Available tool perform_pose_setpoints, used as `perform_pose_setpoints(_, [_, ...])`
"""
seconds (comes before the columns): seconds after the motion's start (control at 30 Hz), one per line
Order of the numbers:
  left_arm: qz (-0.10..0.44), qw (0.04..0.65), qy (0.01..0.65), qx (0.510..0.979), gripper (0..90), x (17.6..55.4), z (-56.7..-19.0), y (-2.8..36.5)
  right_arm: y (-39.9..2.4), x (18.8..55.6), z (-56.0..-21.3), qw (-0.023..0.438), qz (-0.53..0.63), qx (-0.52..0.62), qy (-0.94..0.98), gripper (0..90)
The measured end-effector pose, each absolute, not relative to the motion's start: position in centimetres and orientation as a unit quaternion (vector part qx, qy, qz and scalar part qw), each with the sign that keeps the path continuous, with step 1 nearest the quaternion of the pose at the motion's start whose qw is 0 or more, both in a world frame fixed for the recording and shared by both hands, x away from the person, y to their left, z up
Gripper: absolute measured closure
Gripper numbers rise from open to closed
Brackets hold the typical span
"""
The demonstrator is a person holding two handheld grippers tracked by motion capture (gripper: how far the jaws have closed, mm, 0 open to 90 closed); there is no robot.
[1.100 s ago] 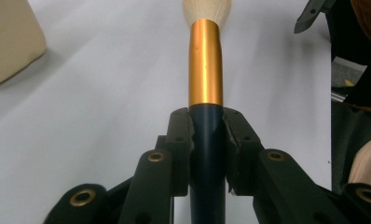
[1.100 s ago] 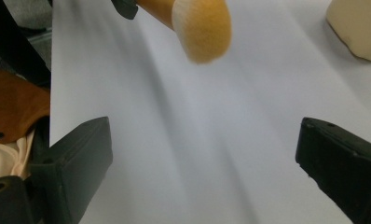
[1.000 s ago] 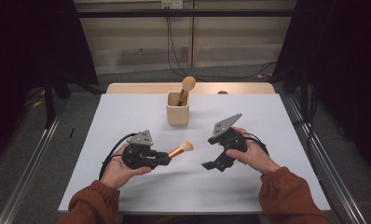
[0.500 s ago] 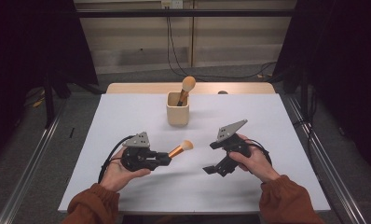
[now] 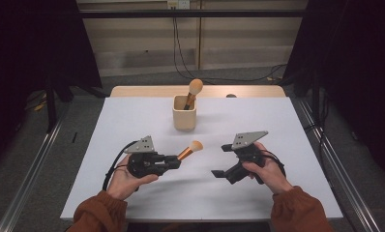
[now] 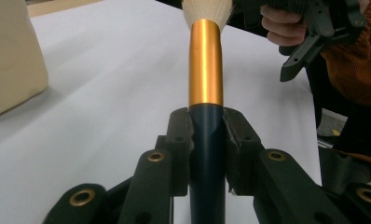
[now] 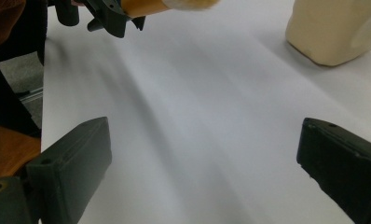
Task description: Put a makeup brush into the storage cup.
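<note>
A makeup brush (image 6: 205,70) sits clenched between the left gripper (image 5: 173,162)'s jaws, bristles pointing ahead, not yet in the cup (image 5: 185,112) beyond holding another brush (image 5: 192,92), while the right gripper (image 5: 219,173)'s jaws gape empty.

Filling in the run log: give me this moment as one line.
left gripper: shut on makeup brush | right gripper: open, nothing between jaws | cup: second brush inside
</note>
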State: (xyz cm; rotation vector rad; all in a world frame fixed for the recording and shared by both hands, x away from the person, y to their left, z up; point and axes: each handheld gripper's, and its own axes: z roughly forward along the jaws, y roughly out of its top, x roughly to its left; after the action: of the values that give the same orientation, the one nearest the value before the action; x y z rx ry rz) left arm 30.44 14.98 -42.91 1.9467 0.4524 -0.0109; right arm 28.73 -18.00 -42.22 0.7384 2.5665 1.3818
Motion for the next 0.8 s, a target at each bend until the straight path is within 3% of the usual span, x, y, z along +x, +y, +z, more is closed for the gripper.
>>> perform_pose_setpoints(0.47, [0.013,0.6,0.197,0.775,74.3,30.1,-42.2,15.4,-17.4,28.3,-42.3,0.047,0.543,0.221,0.809,1.9])
perform_pose_setpoints(0.8, [0.025,0.618,0.191,0.762,74.3,29.7,-41.6,14.9,-17.3,27.8,-41.7,0.063,0.596,0.212,0.772,1.6])
